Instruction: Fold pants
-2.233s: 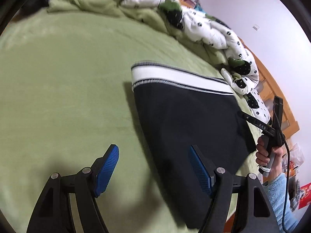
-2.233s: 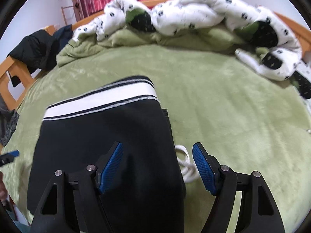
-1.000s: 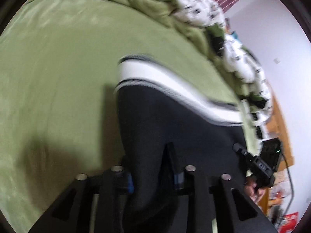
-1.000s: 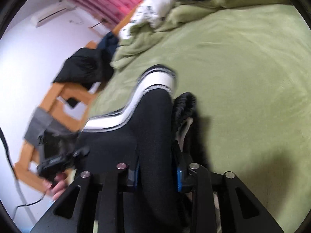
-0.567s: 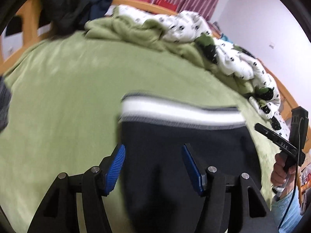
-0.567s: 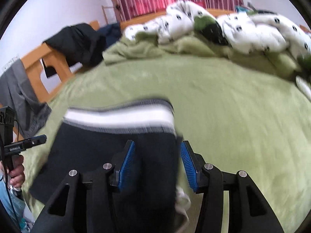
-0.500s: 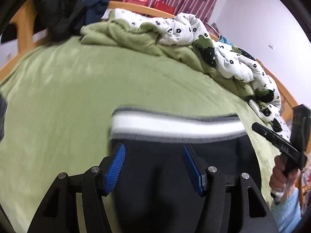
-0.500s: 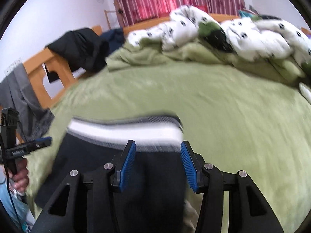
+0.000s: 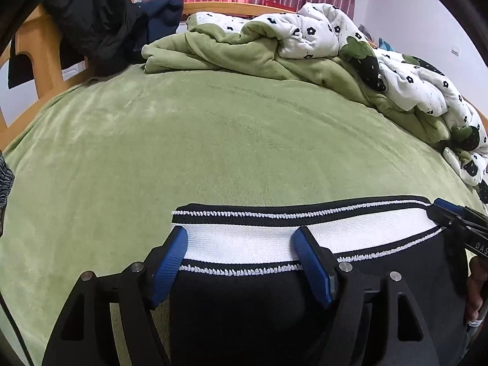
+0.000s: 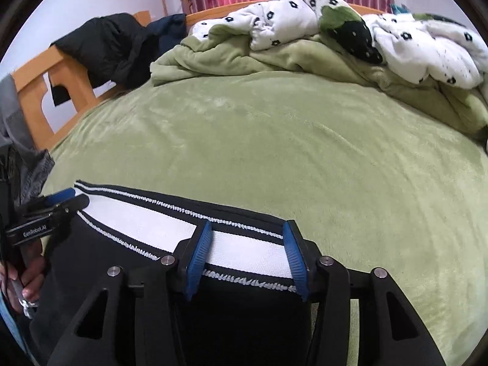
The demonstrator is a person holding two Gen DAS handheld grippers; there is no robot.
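Observation:
The black pants (image 9: 244, 311) lie folded on the green bed, their white waistband (image 9: 244, 242) with black trim facing away from me. My left gripper (image 9: 241, 262) is open, its blue pads astride the waistband's left end. My right gripper (image 10: 247, 259) is open over the waistband's right end (image 10: 244, 251). The pants also show in the right wrist view (image 10: 106, 274). Each gripper appears at the edge of the other's view, the right one (image 9: 457, 222) and the left one (image 10: 55, 207).
The green blanket (image 9: 228, 140) covers the bed. A crumpled green and white flowered duvet (image 9: 320, 48) lies at the far side. Dark jackets (image 9: 100, 21) hang on the wooden bed frame (image 10: 39, 97) at the far left. Grey cloth (image 10: 18, 140) hangs at the left edge.
Both grippers were shut on the black fabric a second ago, then opened. They have since moved forward along the pants to the waistband, one at each end.

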